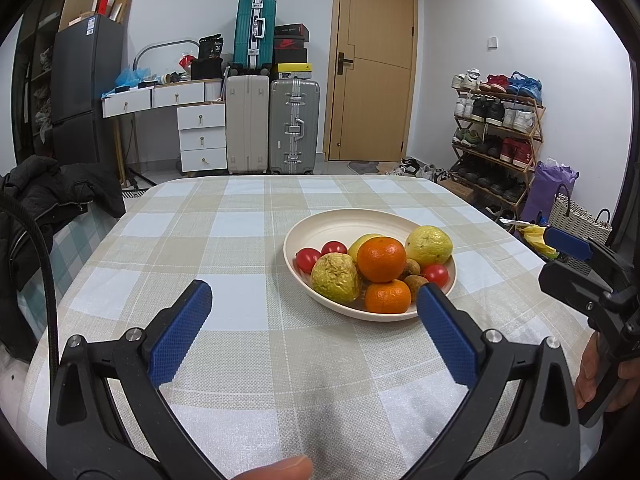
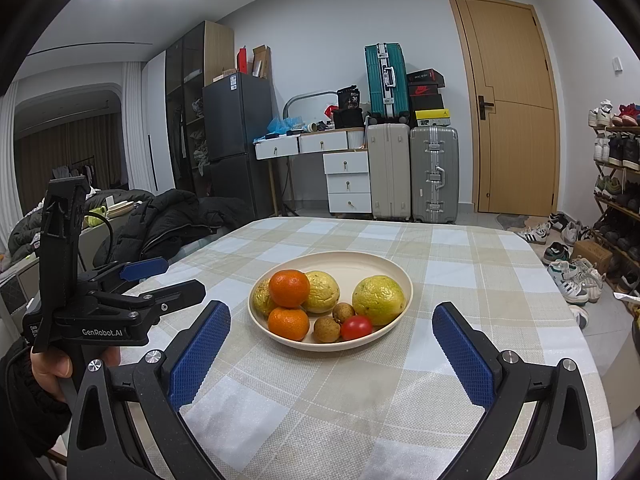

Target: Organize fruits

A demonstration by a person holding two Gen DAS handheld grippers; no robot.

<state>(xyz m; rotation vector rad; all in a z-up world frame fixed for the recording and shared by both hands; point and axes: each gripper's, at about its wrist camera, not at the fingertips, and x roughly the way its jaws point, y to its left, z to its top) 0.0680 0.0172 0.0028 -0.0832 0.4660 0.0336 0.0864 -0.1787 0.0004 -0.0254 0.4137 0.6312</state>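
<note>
A cream plate (image 1: 340, 222) (image 2: 360, 262) sits on the checked tablecloth, heaped with fruit. An orange (image 1: 381, 259) (image 2: 289, 288) tops the pile, a second orange (image 1: 387, 297) (image 2: 288, 323) lies at the front rim. Yellow-green fruits (image 1: 429, 245) (image 2: 378, 299), red cherry tomatoes (image 1: 308, 259) (image 2: 356, 327) and small brown longans (image 1: 414, 281) (image 2: 327, 329) fill the rest. My left gripper (image 1: 314, 300) hovers open just short of the plate, nothing between its blue fingers (image 1: 182, 332). My right gripper (image 2: 331, 322) is open too, its fingers (image 2: 462, 354) flanking the plate's near rim.
The table (image 1: 240, 360) (image 2: 360, 400) carries only the plate. A black jacket (image 1: 48, 196) (image 2: 176, 220) lies off the left edge. A hand holds the other gripper at the right edge (image 1: 592, 280) and at the left (image 2: 100, 304). Suitcases (image 1: 294, 126), drawers, a door and a shoe rack (image 1: 496, 132) stand behind.
</note>
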